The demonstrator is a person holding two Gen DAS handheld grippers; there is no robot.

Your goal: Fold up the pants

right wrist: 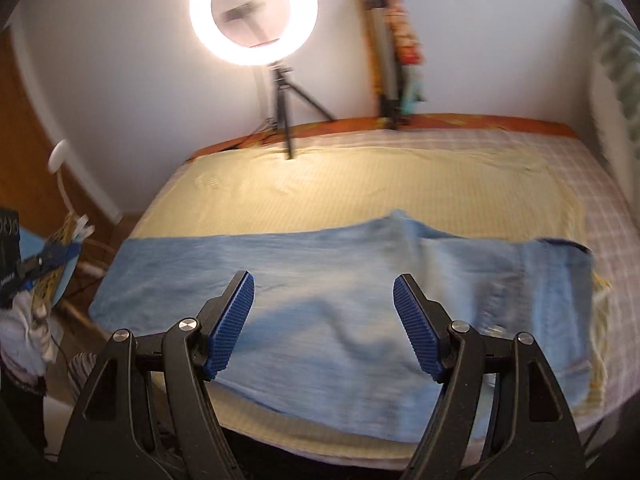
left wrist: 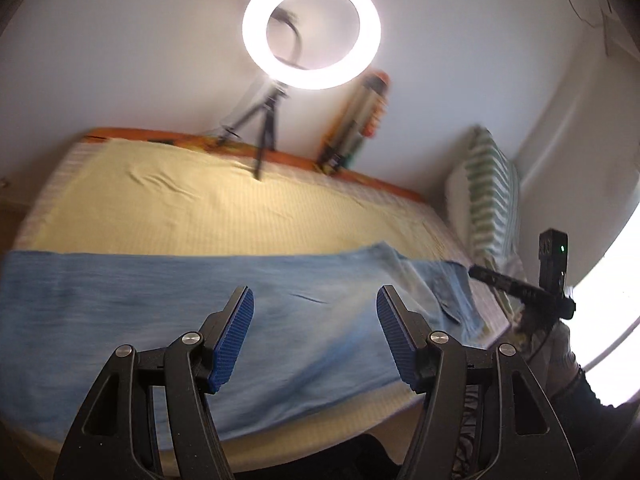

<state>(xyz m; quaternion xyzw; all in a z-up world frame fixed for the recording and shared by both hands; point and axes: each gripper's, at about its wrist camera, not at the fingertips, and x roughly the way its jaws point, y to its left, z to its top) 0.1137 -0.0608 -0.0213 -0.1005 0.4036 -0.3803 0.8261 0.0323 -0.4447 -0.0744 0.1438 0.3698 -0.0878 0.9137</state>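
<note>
Blue pants [right wrist: 320,300] flat on bed [right wrist: 360,192] | no legible writing

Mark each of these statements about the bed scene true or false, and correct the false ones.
1. The pants lie on the bed. True.
2. The left hand-held gripper clamps the pants. False: its jaws stand open with nothing between them.
3. The ring light is lit. True.
4. The pants are red. False: they are light blue.
5. The right hand-held gripper is open and holds nothing. True.
</note>
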